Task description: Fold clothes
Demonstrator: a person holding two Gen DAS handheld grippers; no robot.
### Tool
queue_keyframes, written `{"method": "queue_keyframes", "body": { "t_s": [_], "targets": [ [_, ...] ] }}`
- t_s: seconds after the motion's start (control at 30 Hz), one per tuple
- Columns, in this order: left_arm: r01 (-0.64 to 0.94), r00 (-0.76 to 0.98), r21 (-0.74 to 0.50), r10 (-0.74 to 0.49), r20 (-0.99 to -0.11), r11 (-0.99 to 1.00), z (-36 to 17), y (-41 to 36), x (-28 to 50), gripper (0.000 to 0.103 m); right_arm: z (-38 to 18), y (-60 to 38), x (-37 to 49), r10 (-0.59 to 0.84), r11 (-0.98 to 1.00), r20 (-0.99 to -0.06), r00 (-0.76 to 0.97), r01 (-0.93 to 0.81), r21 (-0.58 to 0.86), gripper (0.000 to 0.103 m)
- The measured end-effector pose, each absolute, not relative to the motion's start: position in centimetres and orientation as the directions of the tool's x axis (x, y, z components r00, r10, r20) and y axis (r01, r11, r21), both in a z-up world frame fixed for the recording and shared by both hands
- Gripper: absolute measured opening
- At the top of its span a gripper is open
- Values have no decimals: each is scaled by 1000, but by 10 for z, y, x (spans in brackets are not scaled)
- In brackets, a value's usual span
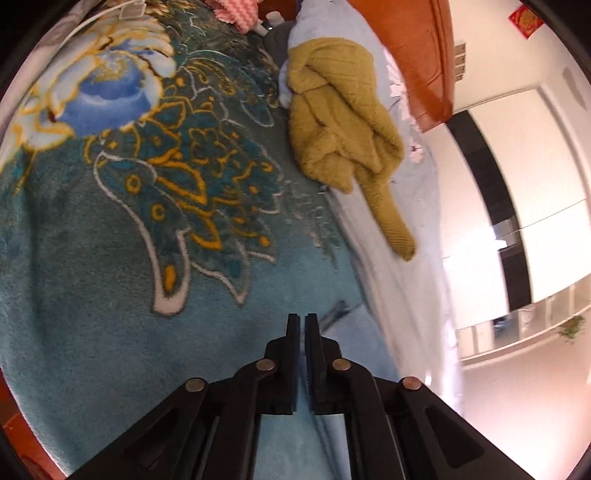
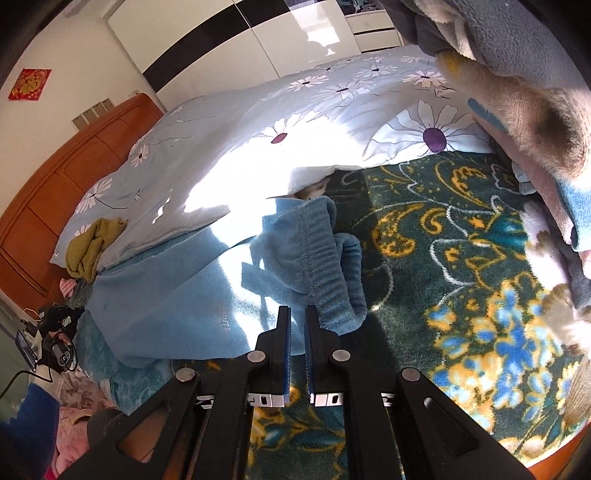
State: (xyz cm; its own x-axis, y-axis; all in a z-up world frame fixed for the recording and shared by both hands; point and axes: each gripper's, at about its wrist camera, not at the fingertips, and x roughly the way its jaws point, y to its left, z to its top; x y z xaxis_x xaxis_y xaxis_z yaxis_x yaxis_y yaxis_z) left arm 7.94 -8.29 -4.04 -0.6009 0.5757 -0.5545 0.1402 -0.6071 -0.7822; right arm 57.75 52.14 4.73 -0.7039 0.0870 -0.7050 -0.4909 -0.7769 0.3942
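Observation:
A light-blue garment (image 2: 207, 295) with a ribbed elastic waistband lies on the teal patterned blanket (image 2: 424, 229), its waist end bunched up and raised. My right gripper (image 2: 297, 314) is shut at that bunch, with fabric on both sides of its tips and in the thin gap between them. In the left wrist view my left gripper (image 1: 302, 319) hangs shut over the blanket (image 1: 110, 295), and nothing shows between its tips. A crumpled olive knit sweater (image 1: 340, 122) lies ahead of it on the pale duvet (image 1: 413, 229). The same sweater (image 2: 90, 247) shows far left in the right wrist view.
A daisy-print duvet (image 2: 332, 103) covers the far side of the bed. The orange wooden headboard (image 2: 55, 177) and a black-and-white wardrobe (image 2: 229, 33) stand behind it. Fleece clothes (image 2: 535, 122) are piled at the right. Camera gear (image 2: 55, 332) sits by the left bed edge.

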Motion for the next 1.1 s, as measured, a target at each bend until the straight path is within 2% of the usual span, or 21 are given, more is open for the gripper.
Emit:
{"method": "queue_keyframes", "body": {
  "t_s": [0.07,0.1,0.17,0.3,0.4,0.43,0.47,0.53,0.67,0.87,1.0,1.1],
  "targets": [
    [128,-595,-795,595,-540,-593,-38,-82,81,56,49,520,575,87,-785,-705,-704,-485,387,6],
    [112,-596,-805,608,-524,-583,-37,-80,81,62,49,519,575,86,-788,-705,-704,-481,384,6],
    [90,-593,-805,618,-516,-587,-35,-76,82,64,48,519,575,83,-785,-701,-708,-480,392,6],
    [52,-550,-720,582,-599,-692,-34,-52,75,64,47,520,576,72,-777,-697,-713,-478,409,6],
    [35,-560,-690,557,-613,-723,-29,-46,77,62,46,519,576,70,-778,-696,-715,-476,411,6],
    [32,-555,-694,565,-610,-719,-29,-45,78,48,46,518,577,68,-777,-695,-716,-475,413,6],
    [29,-550,-699,572,-608,-715,-29,-43,79,25,46,518,577,67,-777,-694,-717,-474,414,6],
    [52,-537,-659,535,-652,-750,-28,-33,75,6,45,519,577,66,-775,-693,-718,-474,417,6],
    [50,-579,-656,513,-633,-753,-10,-36,85,5,48,521,581,68,-775,-680,-730,-467,425,6],
    [-212,-644,-566,550,-532,-797,80,11,106,5,50,527,586,76,-783,-674,-735,-462,416,6],
    [-271,-639,-581,595,-488,-767,107,26,114,5,52,524,588,63,-790,-655,-753,-439,428,6],
    [-374,-613,-529,631,-474,-761,127,56,139,5,50,521,588,67,-808,-665,-744,-431,401,6]
  ]
}}
